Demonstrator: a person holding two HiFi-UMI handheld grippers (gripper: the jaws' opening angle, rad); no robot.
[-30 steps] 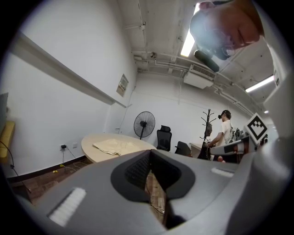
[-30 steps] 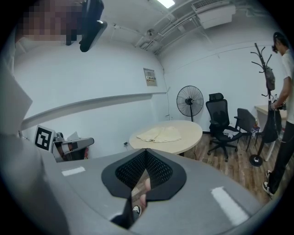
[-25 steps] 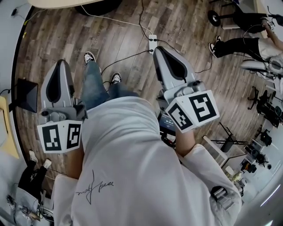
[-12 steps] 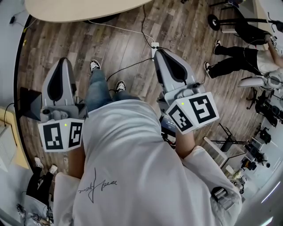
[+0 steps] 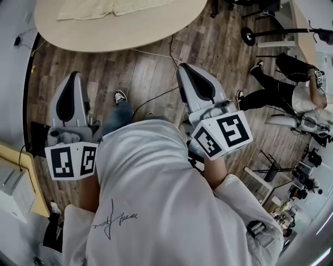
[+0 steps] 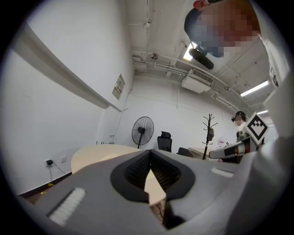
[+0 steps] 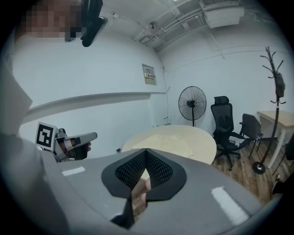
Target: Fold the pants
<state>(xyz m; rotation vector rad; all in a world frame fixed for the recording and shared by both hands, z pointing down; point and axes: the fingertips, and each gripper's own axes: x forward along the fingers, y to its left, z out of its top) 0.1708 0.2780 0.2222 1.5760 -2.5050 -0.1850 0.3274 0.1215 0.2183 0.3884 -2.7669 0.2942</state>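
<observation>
I noted the left gripper [image 5: 72, 78] and right gripper [image 5: 185, 68] both clenched empty, with the flat cream fabric pants [image 5: 93, 8] on the round beige wooden table [image 5: 130, 32] well ahead of the jaws, so arriving shut risked shoving the cloth into wrinkles.

Wood-plank floor [image 5: 151, 78]; smooth matt table [image 5: 130, 31]; cloth pants [image 5: 104, 8].

Wood-plank floor [image 5: 151, 72] crossed by a black cable [image 5: 158, 96], with a rounded pale desk [image 5: 156, 26] at top and a second person [image 5: 281, 96] at right. Beyond the desk, near the white wall: pedestal fan [image 7: 192, 104], black office chair [image 7: 224, 121], coat stand [image 7: 277, 85].
</observation>
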